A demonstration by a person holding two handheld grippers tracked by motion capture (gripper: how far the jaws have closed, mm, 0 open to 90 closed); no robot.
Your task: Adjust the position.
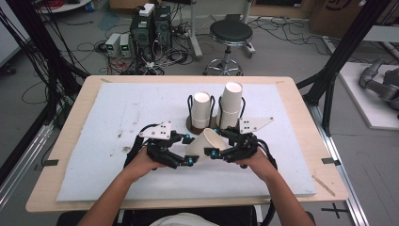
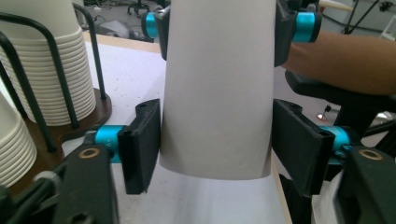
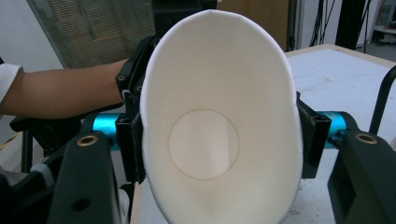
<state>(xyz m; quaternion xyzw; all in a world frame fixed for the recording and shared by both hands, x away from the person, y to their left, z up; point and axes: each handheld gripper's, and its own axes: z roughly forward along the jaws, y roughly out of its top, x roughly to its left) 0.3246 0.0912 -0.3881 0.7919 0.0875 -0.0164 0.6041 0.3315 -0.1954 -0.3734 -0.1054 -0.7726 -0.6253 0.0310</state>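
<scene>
A single white paper cup (image 1: pixel 205 142) lies on its side in the air between my two hands, just above the white mat (image 1: pixel 113 122) near the front middle of the surface (image 1: pixel 301 101). My right tongs (image 1: pixel 219 144) squeeze it near the open mouth, hard enough that the rim is pressed into a tall oval in the right gripper view, where I look straight down inside to the round bottom (image 3: pixel 203 144). My left tongs (image 1: pixel 189 150) clamp the narrow base end; in the left gripper view both black pads (image 2: pixel 143 144) touch the cup's wall (image 2: pixel 217 93), and the right tongs' pads grip it farther along.

Just behind the cup stands a dark round holder (image 1: pixel 192 125) with black wire uprights (image 2: pixel 60 79), carrying two stacks of nested paper cups: a shorter one on the left (image 1: pixel 202 110) and a taller one on the right (image 1: pixel 231 104). Beyond the surface, a black stool (image 1: pixel 230 34) and computer boxes (image 1: pixel 150 26) sit on the floor among cables.
</scene>
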